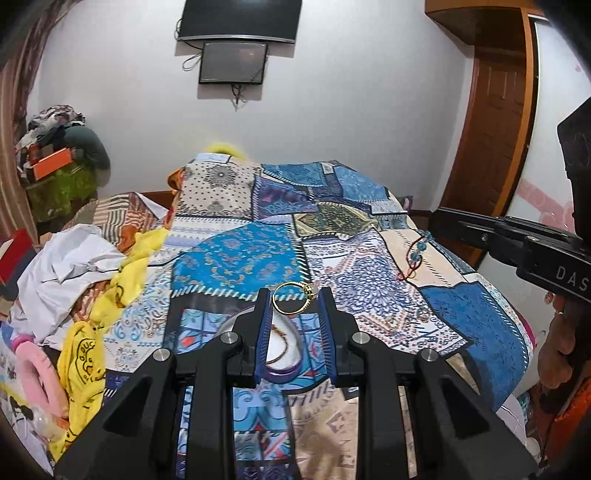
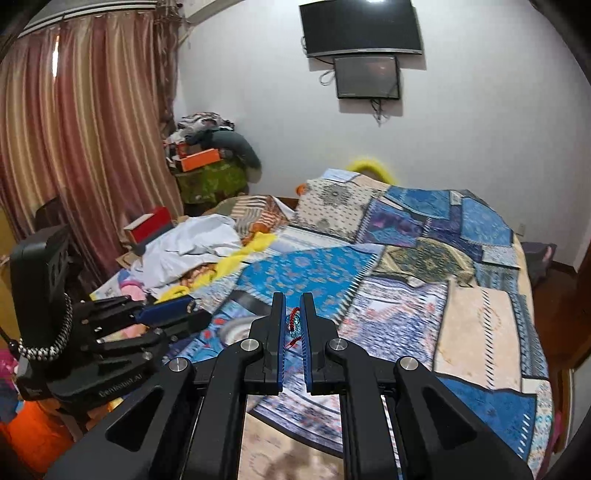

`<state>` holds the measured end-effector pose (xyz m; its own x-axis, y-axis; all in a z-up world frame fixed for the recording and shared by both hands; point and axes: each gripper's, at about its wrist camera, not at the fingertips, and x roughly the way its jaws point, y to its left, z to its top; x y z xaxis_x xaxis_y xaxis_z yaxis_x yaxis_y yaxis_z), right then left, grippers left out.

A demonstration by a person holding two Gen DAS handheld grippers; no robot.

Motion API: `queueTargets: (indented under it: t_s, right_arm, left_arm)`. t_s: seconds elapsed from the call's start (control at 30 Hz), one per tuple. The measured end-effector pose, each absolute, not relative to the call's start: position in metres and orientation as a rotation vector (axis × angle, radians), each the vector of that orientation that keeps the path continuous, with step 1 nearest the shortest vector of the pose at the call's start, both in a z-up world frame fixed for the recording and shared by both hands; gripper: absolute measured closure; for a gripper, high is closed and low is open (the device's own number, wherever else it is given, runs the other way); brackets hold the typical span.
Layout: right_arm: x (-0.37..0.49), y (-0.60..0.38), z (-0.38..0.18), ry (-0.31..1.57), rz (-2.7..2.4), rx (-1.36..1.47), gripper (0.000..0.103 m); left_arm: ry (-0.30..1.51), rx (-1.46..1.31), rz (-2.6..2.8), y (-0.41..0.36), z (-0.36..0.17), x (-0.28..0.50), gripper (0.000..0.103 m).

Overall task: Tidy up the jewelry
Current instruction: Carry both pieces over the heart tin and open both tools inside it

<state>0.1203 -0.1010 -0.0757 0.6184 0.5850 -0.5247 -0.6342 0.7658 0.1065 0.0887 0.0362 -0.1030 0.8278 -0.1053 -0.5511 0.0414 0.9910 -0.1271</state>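
Only leftward: ring (image 1: pixel 293 298) (gold) pinched.

Home bedroom: patchwork-covered bed (image 2: pixel 461 321), striped curtains (image 2: pixel 85 122), wall-mounted TV (image 2: pixel 360 27), wooden door (image 1: pixel 495 122).

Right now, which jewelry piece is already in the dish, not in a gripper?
The thin gold chain, lying in the round white dish. The gold ring sits clamped in the left gripper; the red-and-blue bracelet in the right gripper.

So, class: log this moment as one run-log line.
left gripper: shut on gold ring | right gripper: shut on red-and-blue bracelet | both above bedspread
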Motion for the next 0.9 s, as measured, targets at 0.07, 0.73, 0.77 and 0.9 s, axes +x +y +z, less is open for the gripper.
queueTargets:
  t_s: [0.07,0.73,0.77,0.9]
  right_arm:
    - [0.119,-0.089,-0.076,0.567,0.723,-0.098,0.096]
    - [0.144,-0.028,-0.125,0.709,0.776,-0.152,0.096]
    - [0.147,-0.026,-0.129,0.722,0.774,-0.153,0.096]
    - [0.154,-0.02,-0.142,0.768,0.774,-0.151,0.096]
  left_arm:
    - [0.592,-0.115,-0.065,0.043,-0.104,0.087,0.079]
    - [0.704,-0.155,0.001,0.089,-0.156,0.104,0.079]
    - [0.717,-0.155,-0.001,0.089,-0.16,0.108,0.079]
    - [0.755,-0.163,-0.013,0.09,-0.172,0.12,0.079]
